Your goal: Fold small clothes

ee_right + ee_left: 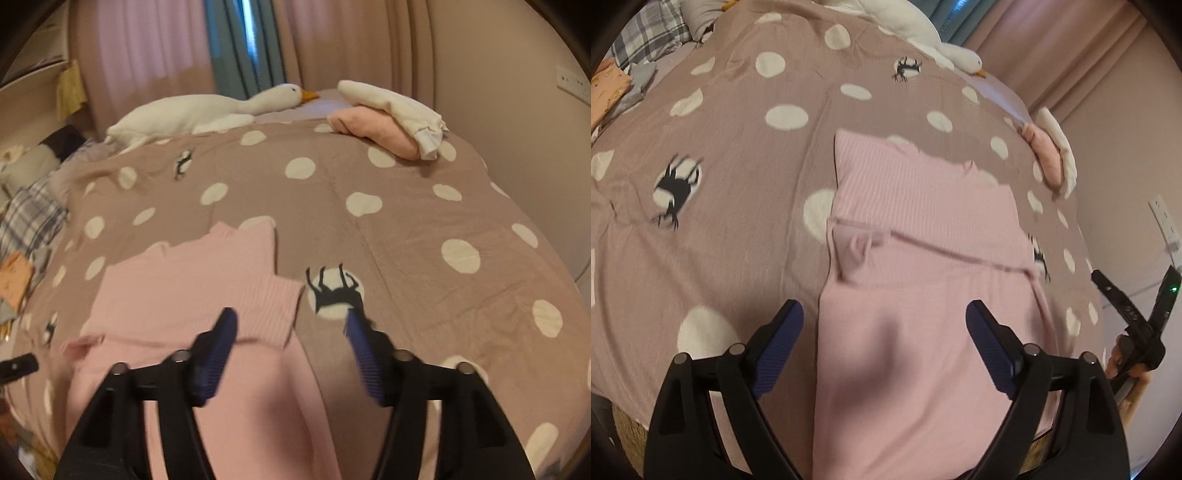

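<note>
Pink and soft, the little top [923,229] lies flat on my spotty bed cover [738,147], and I will tell where everything is from that top. To its left, my left tongs [884,314] hang over its near end, spread wide, holding nothing. Over its right edge, my right tongs [290,319] hang wide open too, with nothing in them. Far behind the top lies a white toy goose [207,110]. Behind and to the right sit folded clothes [388,118].
</note>
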